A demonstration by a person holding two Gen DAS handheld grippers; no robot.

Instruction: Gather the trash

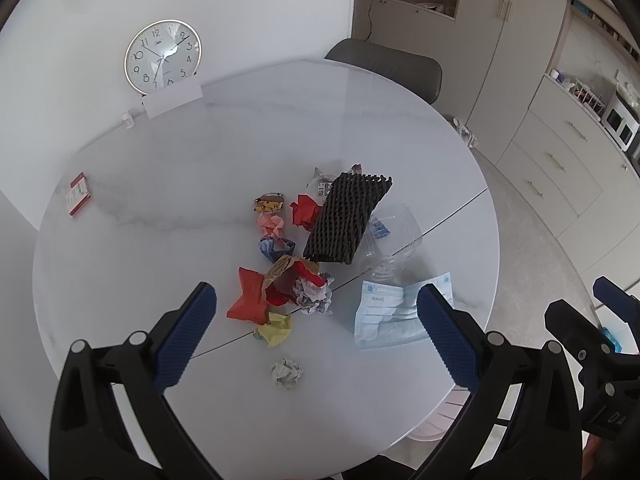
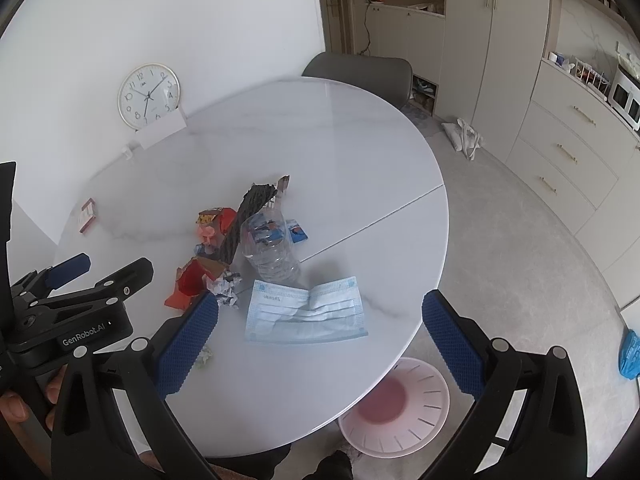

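**Above a cluttered round table, two grippers poise over a heap of rubbish**

Over the white marble-look table (image 1: 160, 208), a person holds a handheld gripper in each hand, both raised clear of the surface and carrying nothing. The left gripper (image 1: 316, 308) has its blue-padded fingers spread wide, framing the litter below; the right gripper (image 2: 320, 312) is spread just as wide, bracketing a flat blue face mask (image 2: 306, 312) that lies near the table's front edge.

The trash sits mostly in one loose pile at the table's middle: a black foam net sleeve (image 1: 346, 218) leaning tilted against an empty clear plastic bottle (image 2: 270, 250), crumpled red paper (image 1: 248, 296), a yellow scrap (image 1: 276, 328), pink and blue wads, and a snack wrapper (image 1: 269, 203). A single grey paper ball (image 1: 286, 373) lies apart, nearest the left gripper.

A pink bin (image 2: 394, 408) stands on the floor just under the table's near edge, on the right gripper's side, seemingly placed there so that items can be dropped straight off the rim.

Nothing appears collected yet. The mask, flat and thin, looks the awkward piece to pinch; the crumpled balls should grip easily. A wall clock (image 1: 163, 56) and a small red box (image 1: 78, 194) rest well away from the pile and may not be trash at all.
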